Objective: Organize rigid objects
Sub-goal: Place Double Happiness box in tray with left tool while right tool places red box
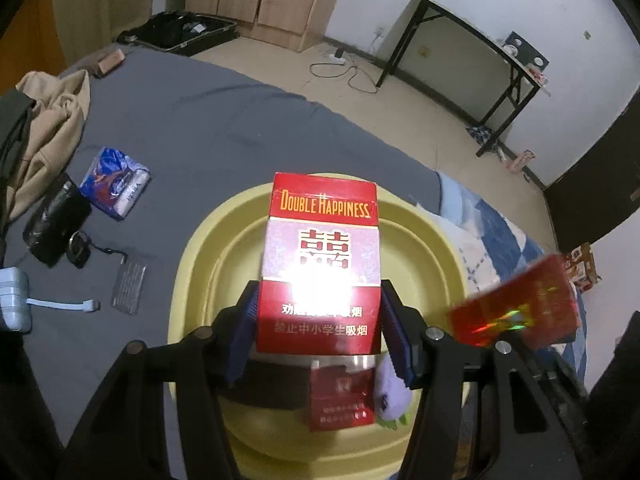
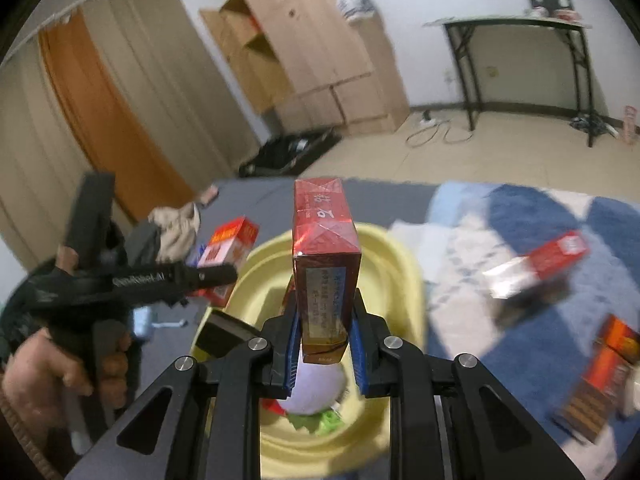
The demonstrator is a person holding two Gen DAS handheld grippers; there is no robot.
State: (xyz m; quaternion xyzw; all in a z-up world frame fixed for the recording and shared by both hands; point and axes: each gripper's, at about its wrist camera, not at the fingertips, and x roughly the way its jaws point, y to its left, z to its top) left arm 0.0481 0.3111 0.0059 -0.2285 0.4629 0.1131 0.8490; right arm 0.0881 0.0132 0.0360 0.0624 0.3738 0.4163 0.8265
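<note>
Double Happiness pack [image 1: 320,264] sits clamped face-up between the left gripper [image 1: 318,332]'s blue pads, jaws about half spread on its two long sides, right above the yellow basin [image 1: 420,248]. Down in that basin, at six o'clock from the pack, lies another red pack [image 1: 340,400] with a lilac plush toy [image 1: 390,390] touching its right edge. Over on the right wrist view, the right gripper [image 2: 324,340] is pinched tight on the narrow sides of a cellophane-wrapped red pack [image 2: 325,264], also hanging over the basin. At nine o'clock a hand [image 2: 60,364] grips the other tool's handle. Out on the grey sheet [image 1: 208,120], at ten o'clock from the basin, a blue tissue packet [image 1: 115,182].
</note>
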